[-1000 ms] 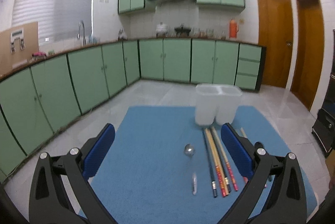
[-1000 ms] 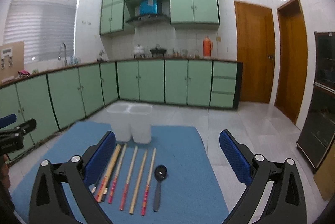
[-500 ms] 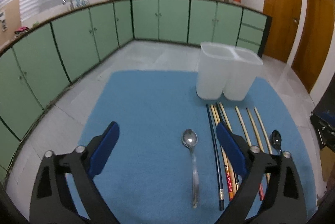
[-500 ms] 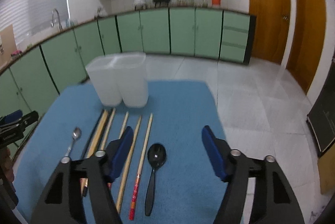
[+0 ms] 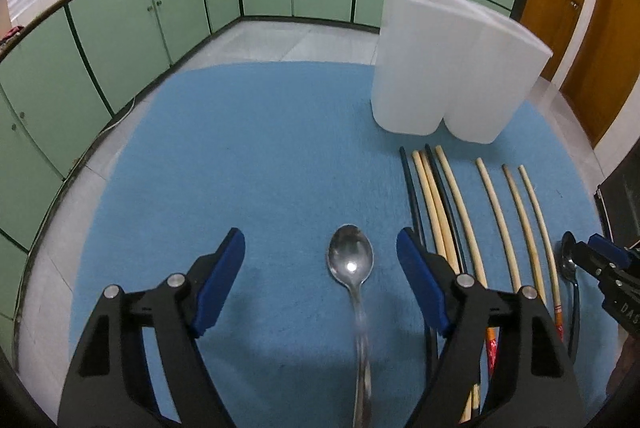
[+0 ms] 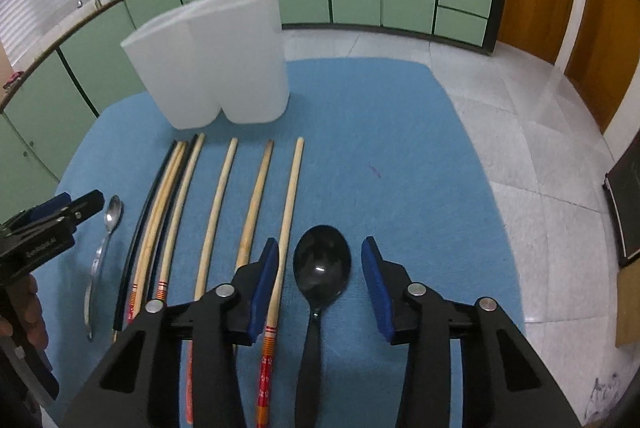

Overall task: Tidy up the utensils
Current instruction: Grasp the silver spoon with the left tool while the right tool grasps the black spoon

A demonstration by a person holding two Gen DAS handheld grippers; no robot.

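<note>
The blue mat fills the lower part of both views, and the white two-compartment holder stands at its far edge, upper right in the left wrist view and upper left in the right wrist view. A row of chopsticks lies between the two spoons, their long axes running from the holder toward the cameras.

The steel spoon lies lower centre in the left view, bowl toward the holder and handle running down to the bottom edge, so its long axis follows the pointing line of the left hand-held gripper. Its jaws are closing, fairly wide, with the bowl between the pads and untouched. The black spoon lies the same way under the right hand-held gripper, whose jaws are closing too, narrower, straddling the bowl without contact. Each spoon belongs to the nearer hand.

A second ago both views looked level across the kitchen at cabinets and doors, jaws at their widest. Now both have tipped down and come close over the mat.
</note>
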